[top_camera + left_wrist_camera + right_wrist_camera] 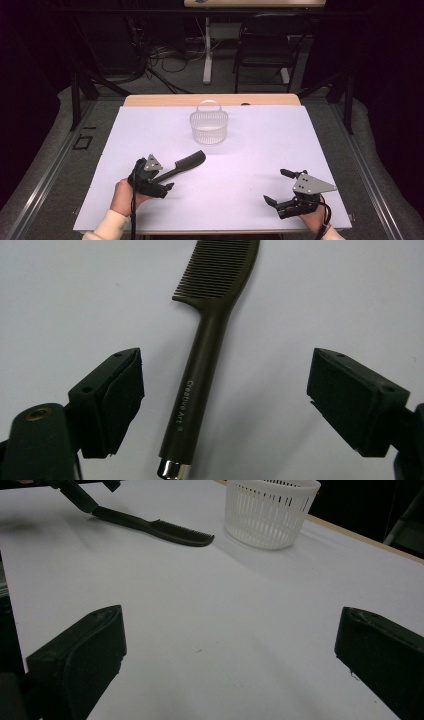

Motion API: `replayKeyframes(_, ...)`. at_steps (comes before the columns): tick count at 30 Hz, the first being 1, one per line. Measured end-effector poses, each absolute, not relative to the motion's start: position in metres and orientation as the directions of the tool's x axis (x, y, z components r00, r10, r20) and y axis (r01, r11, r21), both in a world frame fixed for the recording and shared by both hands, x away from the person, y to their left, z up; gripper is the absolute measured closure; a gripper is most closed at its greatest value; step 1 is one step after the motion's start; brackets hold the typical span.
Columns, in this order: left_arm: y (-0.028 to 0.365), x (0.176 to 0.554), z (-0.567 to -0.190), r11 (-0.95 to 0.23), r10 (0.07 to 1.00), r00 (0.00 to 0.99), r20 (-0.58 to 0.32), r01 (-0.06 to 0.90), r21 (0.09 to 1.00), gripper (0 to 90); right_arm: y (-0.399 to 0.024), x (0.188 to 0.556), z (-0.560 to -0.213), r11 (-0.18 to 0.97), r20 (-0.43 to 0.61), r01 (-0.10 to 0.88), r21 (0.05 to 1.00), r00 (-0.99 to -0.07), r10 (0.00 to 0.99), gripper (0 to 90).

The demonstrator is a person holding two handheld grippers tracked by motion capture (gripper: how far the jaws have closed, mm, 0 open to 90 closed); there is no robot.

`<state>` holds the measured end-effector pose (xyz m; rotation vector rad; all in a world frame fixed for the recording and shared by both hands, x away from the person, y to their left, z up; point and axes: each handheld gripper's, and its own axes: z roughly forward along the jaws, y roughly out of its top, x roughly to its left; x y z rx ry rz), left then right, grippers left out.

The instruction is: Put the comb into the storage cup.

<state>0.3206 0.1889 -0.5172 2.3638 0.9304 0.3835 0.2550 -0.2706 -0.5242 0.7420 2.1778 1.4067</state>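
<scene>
The bench (260, 150) carries a white sheet over most of its top, with a strip of bare wood along the far edge. Near the middle of that far edge stands a white slotted basket (209, 126) with a hoop handle, upright and apparently empty.

Next in size are the two tools. The left hand-held gripper (167, 186) sits near the left part of the near edge, released: its jaws stand wide on either side of the comb's handle, and neither pad touches it. The right hand-held gripper (276, 188) rests near the near right corner, also released, its jaws spread over bare sheet with nothing between them.

Smallest is the dark comb (181, 166), lying flat on the sheet between the left hand-held gripper and the basket, well apart from the basket. Its long axis runs diagonally: the toothed head points toward the far edge and slightly right, toward the basket, while the handle end with a small metal cap (172, 470) points back at the near left corner.

The comb looks like rigid moulded plastic, light and unlikely to bend or break. The smooth handle could slip or twist between the pads. The straight handle section, midway along the printed lettering, seems the best place to take hold; the teeth are thin and best left alone.
</scene>
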Motion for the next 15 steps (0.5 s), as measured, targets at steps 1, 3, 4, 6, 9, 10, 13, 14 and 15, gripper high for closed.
replayKeyframes(1, 0.189, 0.323, -0.517, -0.597, 0.699, 0.714, 0.050, 0.543, 0.591, 11.7, -0.271, 0.255, -0.524, 0.339, -0.076, 0.198, 0.920, -0.758, 0.647, 0.0)
replayKeyframes(3, 0.190, 0.328, -0.517, -0.604, 0.699, 0.713, 0.051, 0.551, 0.575, 6.3, -0.271, 0.255, -0.524, 0.341, -0.076, 0.200, 0.918, -0.758, 0.648, 0.0)
replayKeyframes(4, 0.190, 0.330, -0.517, -0.607, 0.702, 0.711, 0.053, 0.557, 0.567, 4.3, -0.271, 0.255, -0.525, 0.339, -0.074, 0.201, 0.919, -0.758, 0.648, 0.0)
replayKeyframes(6, 0.189, 0.336, -0.517, -0.623, 0.696, 0.716, 0.056, 0.562, 0.544, 0.2, -0.271, 0.256, -0.525, 0.342, -0.075, 0.200, 0.918, -0.759, 0.646, 0.0)
replayKeyframes(9, 0.187, 0.342, -0.516, -0.638, 0.692, 0.719, 0.066, 0.567, 0.521, 0.0, -0.271, 0.255, -0.524, 0.341, -0.074, 0.200, 0.918, -0.759, 0.647, 0.0)
replayKeyframes(10, 0.185, 0.344, -0.515, -0.647, 0.689, 0.721, 0.068, 0.570, 0.506, 0.0, -0.271, 0.255, -0.524, 0.341, -0.074, 0.200, 0.918, -0.759, 0.646, 0.0)
replayKeyframes(13, 0.180, 0.349, -0.514, -0.678, 0.673, 0.734, 0.092, 0.562, 0.474, 0.0, -0.271, 0.255, -0.524, 0.341, -0.073, 0.201, 0.918, -0.760, 0.645, 0.0)
replayKeyframes(14, 0.178, 0.350, -0.514, -0.684, 0.669, 0.736, 0.098, 0.560, 0.468, 0.0, -0.271, 0.255, -0.524, 0.341, -0.073, 0.201, 0.918, -0.761, 0.645, 0.0)
replayKeyframes(15, 0.176, 0.352, -0.514, -0.695, 0.661, 0.744, 0.103, 0.554, 0.459, 0.0, -0.271, 0.255, -0.524, 0.341, -0.074, 0.201, 0.918, -0.761, 0.645, 0.0)
